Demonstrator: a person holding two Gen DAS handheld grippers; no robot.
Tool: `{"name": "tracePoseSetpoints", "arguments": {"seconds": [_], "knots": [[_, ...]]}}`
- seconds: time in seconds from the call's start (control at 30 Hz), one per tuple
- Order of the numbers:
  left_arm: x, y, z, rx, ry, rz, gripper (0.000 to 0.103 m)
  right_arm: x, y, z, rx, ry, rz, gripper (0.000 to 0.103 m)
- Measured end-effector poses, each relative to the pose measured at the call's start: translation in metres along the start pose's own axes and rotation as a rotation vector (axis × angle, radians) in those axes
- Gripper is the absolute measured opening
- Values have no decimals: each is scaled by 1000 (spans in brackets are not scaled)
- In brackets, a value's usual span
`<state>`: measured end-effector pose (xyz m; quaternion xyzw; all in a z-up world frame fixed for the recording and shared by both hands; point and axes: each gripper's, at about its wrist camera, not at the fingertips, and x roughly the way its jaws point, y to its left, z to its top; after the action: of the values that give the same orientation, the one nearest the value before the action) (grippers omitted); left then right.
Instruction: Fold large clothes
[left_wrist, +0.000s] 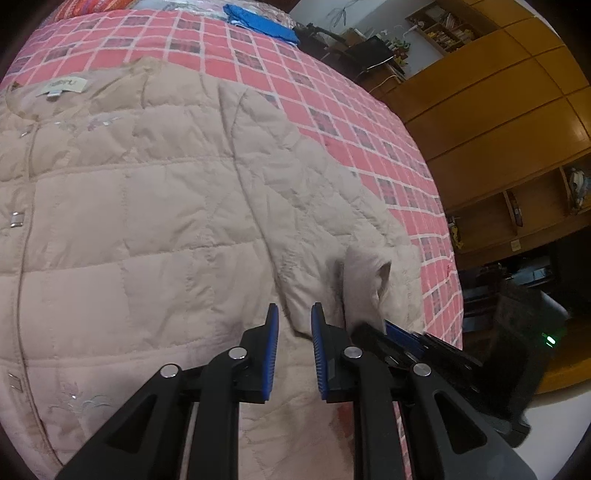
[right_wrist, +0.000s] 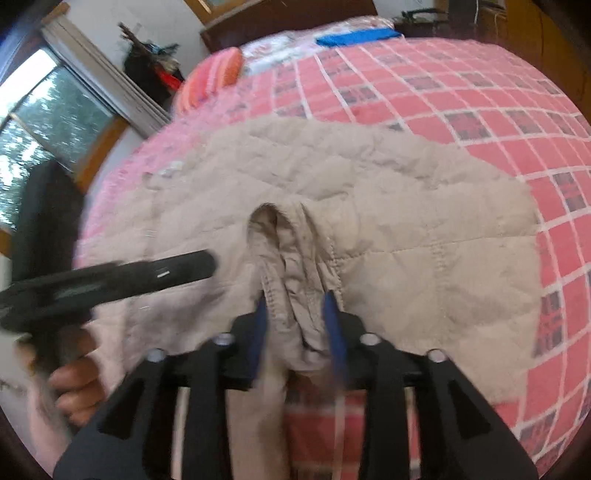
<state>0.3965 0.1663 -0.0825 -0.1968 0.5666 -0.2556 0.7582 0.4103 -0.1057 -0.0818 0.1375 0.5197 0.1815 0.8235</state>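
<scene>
A pink checked bedspread (left_wrist: 332, 122) covers the bed. A blue cloth (left_wrist: 262, 22) lies at its far end. Wooden cabinets (left_wrist: 491, 122) stand beside.

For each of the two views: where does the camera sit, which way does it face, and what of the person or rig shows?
Left wrist: rides the left hand-held gripper, looking along open fingers across the beige jacket; the right hand-held gripper shows alongside.
Right wrist: rides the right hand-held gripper, whose fingers bracket the sleeve cuff; a hand shows at left.
Shared: jacket, pink checked bedspread, blue cloth.
</scene>
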Motion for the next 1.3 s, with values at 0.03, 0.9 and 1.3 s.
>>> {"name": "tracePoseSetpoints", "arguments": {"seconds": [0.03, 0.9, 1.3], "knots": [[0, -3, 1, 4, -3, -12, 19, -15, -1, -3, -11, -29, 8, 49], [-24, -30, -2, 54, -74, 17, 2, -68, -103, -41, 220, -99, -79, 50], [-118, 71, 0, -34, -222, 157, 2, -10, -61, -24, 191, 6, 34, 50]]}}
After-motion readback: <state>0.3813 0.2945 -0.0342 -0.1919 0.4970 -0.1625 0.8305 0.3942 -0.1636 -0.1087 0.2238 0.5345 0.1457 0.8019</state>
